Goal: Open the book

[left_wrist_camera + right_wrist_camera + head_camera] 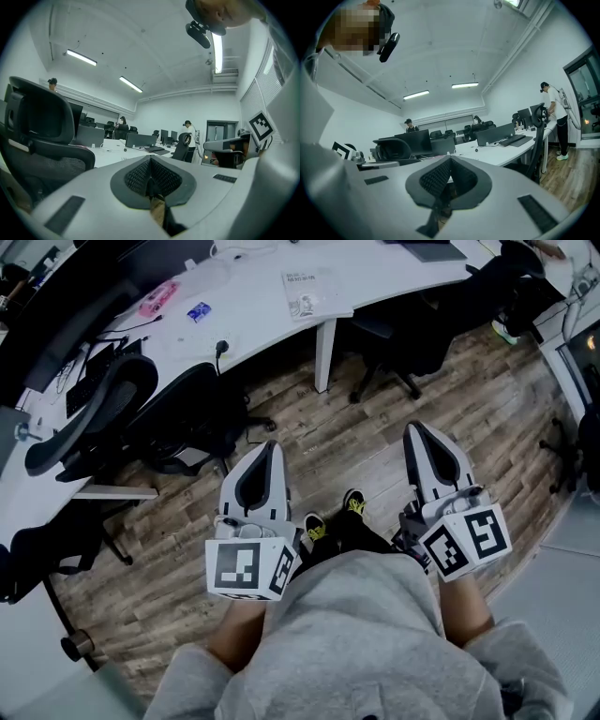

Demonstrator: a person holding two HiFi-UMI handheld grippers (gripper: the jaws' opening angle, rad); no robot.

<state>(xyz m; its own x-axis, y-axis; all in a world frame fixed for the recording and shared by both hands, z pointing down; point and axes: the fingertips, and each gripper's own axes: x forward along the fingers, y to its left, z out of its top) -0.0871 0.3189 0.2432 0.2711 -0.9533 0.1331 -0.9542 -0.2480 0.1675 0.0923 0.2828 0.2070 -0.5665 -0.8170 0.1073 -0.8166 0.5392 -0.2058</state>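
I see the book (305,292) lying flat and closed on the white desk (253,320), near its front edge. It is thin and pale, and its white cover carries small dark print I can't read. My left gripper (271,446) and right gripper (413,429) hang well apart from it over the wood floor (366,451), both with jaws pressed together and empty.

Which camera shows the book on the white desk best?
The head view: the book lies flat on the white desk, seen whole from above. The left and right gripper views look out level, and I cannot make the book out in either.
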